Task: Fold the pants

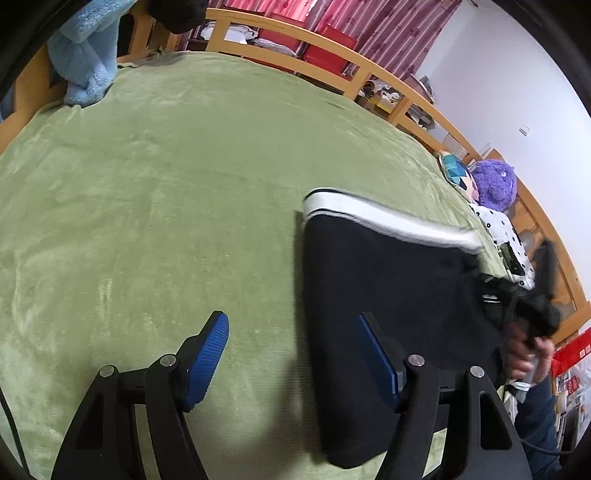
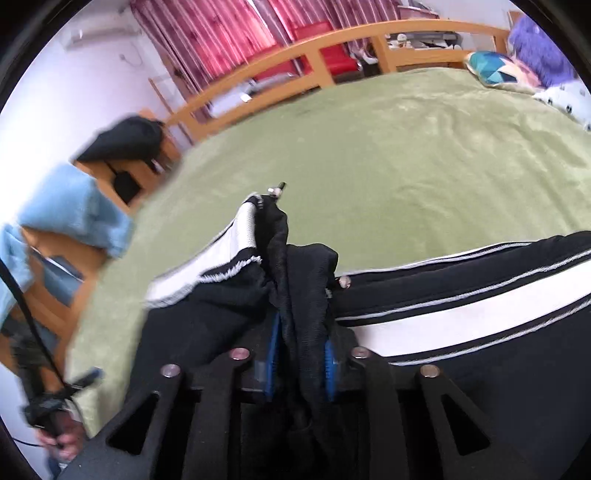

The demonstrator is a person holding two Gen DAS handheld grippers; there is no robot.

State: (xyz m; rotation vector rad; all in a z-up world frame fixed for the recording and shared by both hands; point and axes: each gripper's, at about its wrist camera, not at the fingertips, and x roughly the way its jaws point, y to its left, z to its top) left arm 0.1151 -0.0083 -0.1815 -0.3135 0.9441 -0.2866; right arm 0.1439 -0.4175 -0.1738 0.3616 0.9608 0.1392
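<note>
A: What is the big green thing?

B: It is a bed with a soft green blanket [image 1: 166, 192]. The blanket covers the whole top of the bed.

A: What is around the bed?

B: A wooden rail [image 1: 369, 70] runs along the far side of the bed. Behind the rail hang red and pink curtains [image 1: 388, 29]. Past the curtains is a white wall [image 1: 517, 74]. At one far corner of the bed lies a fluffy blue towel [image 1: 81, 59]. At the other far corner sits a purple plush toy [image 1: 495, 182], next to a pillow with blue triangles [image 1: 454, 171].

A: Can you read any words?

B: No. Red boxes show beside the bed, but the marks on them are too blurry to read.

A: Where are the pants?

B: The pants [image 1: 388, 295] lie on the blanket, near the close edge of the bed. They are black with a wide white stripe and thin white lines down the side. One end is lifted off the bed and bunched up.

A: What holds that end?

B: The right gripper [image 2: 299, 362]. Its blue jaws are pinched tight on the black cloth.

A: And the other one?

B: The left gripper [image 1: 291, 358] is over the blanket, just beside the pants. Its jaws are wide apart and hold nothing.
</note>
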